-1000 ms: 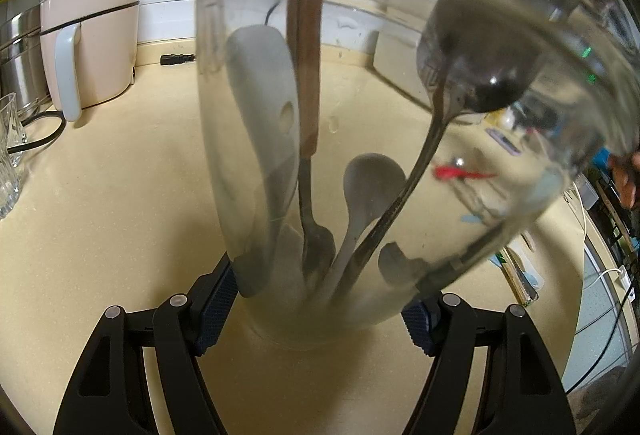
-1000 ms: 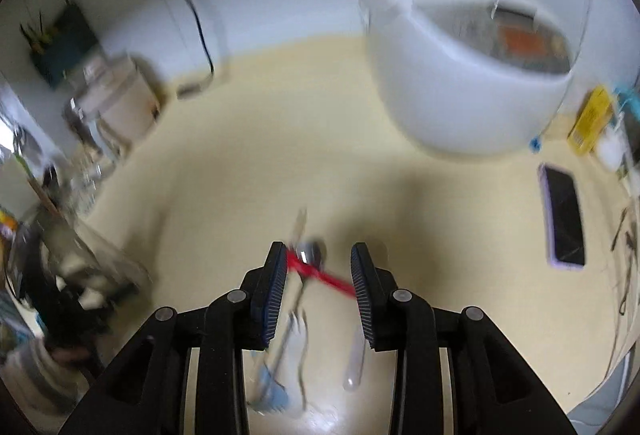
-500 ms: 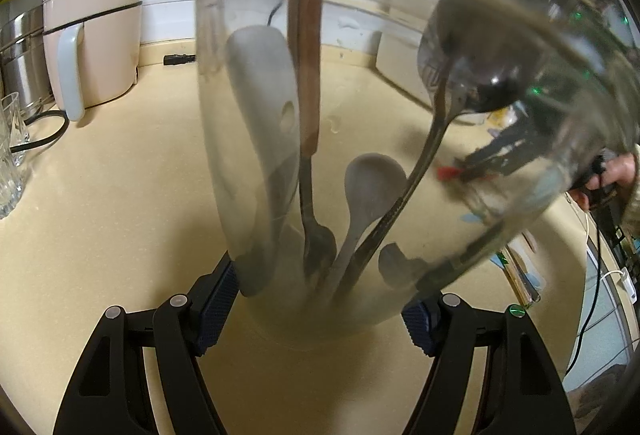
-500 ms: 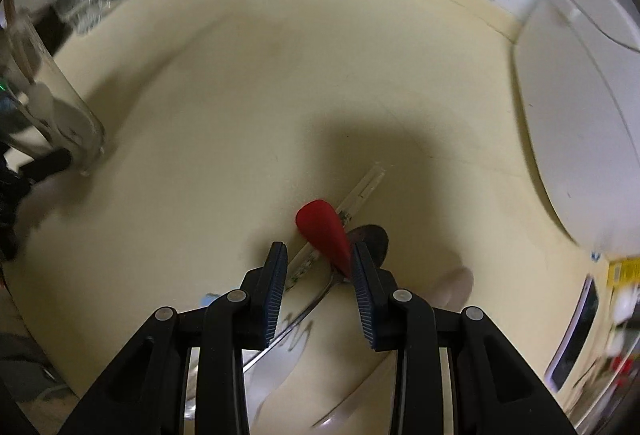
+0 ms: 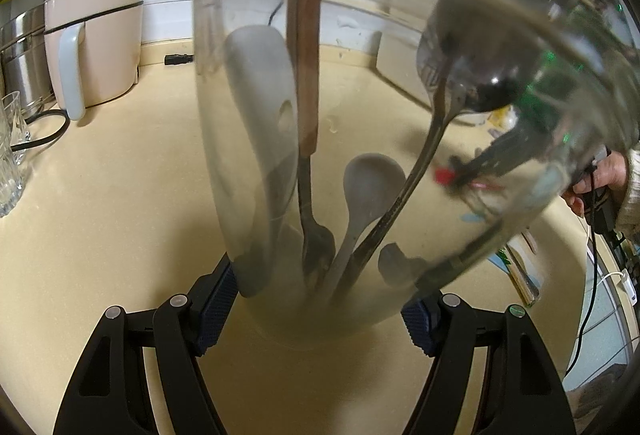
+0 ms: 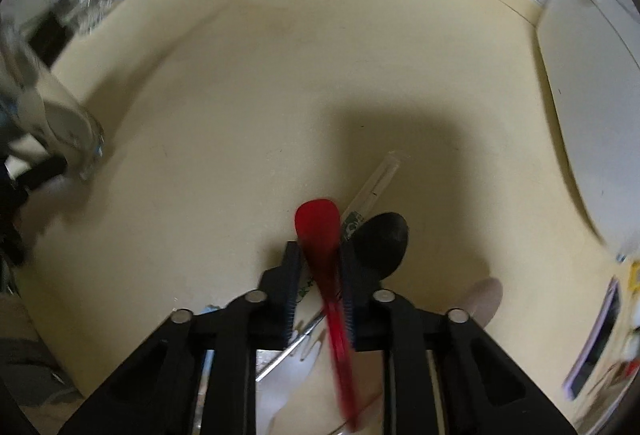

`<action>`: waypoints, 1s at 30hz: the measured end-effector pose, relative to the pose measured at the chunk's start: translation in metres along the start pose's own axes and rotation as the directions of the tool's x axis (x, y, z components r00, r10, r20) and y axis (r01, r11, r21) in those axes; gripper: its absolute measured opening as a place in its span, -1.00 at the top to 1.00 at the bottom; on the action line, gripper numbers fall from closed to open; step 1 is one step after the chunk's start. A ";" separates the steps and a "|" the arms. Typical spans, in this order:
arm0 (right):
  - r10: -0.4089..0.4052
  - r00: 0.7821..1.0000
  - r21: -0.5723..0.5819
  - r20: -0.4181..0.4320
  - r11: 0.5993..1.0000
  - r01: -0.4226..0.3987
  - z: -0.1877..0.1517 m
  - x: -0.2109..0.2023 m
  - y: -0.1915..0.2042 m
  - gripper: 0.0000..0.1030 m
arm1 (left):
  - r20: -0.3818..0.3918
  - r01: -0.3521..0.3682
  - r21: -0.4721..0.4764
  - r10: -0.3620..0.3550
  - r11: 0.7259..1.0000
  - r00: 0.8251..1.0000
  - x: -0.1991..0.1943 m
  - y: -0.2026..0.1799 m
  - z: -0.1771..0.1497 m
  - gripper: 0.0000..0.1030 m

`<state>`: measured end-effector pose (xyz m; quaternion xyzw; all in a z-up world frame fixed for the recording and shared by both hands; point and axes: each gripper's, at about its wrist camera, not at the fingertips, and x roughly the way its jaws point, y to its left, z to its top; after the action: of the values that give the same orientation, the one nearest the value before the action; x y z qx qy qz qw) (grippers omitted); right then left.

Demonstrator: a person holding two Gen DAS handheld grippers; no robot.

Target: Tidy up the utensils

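left tool (image 5: 320,309) gripping, right tool (image 6: 320,267) closing

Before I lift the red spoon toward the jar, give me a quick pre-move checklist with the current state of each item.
1. Right gripper around the red spoon: ok; jaws closing, spoon between the pads.
2. Firm grip on the spoon: cannot tell; contact shows at one pad only.
3. Neighbours clear of the lift: not ok; the dark spoon and clear tube lie against the red one.
4. Left gripper holding the glass jar: ok; pads on both sides of its base.
5. Room in the jar: ok, several utensils inside, gaps remain.
6. Path across the counter: ok.
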<state>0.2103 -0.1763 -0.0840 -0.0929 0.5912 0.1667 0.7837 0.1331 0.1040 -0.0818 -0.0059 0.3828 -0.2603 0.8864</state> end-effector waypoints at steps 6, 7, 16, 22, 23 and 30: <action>0.094 0.985 0.125 0.147 0.986 -0.113 -0.017 -0.032 -0.013 0.72 | 0.000 0.000 0.000 0.000 1.000 1.000 0.000 0.000 0.000 -0.48; 0.108 0.978 0.143 0.178 0.981 -0.135 -0.021 -0.041 -0.013 0.72 | 0.000 0.000 0.000 0.000 1.000 1.000 0.000 0.001 0.000 -0.48; 0.257 0.838 0.119 0.482 0.928 -0.353 -0.023 -0.134 0.032 0.74 | 0.000 0.000 -0.001 0.000 1.000 1.000 0.000 0.001 0.000 -0.48; 0.243 0.833 0.016 0.497 0.957 -0.289 0.012 -0.159 0.066 0.74 | -0.001 0.004 0.002 -0.004 1.000 1.000 0.000 -0.001 -0.001 -0.49; 0.232 0.853 0.016 0.468 0.963 -0.271 0.015 -0.152 0.064 0.74 | -0.001 0.004 0.003 -0.004 1.000 1.000 0.000 -0.002 -0.001 -0.49; 0.207 0.963 -0.057 0.173 0.978 -0.200 0.022 -0.039 0.079 0.71 | -0.001 0.005 0.002 -0.005 1.000 1.000 -0.001 -0.001 -0.001 -0.49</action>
<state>0.1911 -0.1015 -0.0366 -0.0317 0.5216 0.2653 0.8103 0.1316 0.1039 -0.0822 -0.0057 0.3830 -0.2629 0.8856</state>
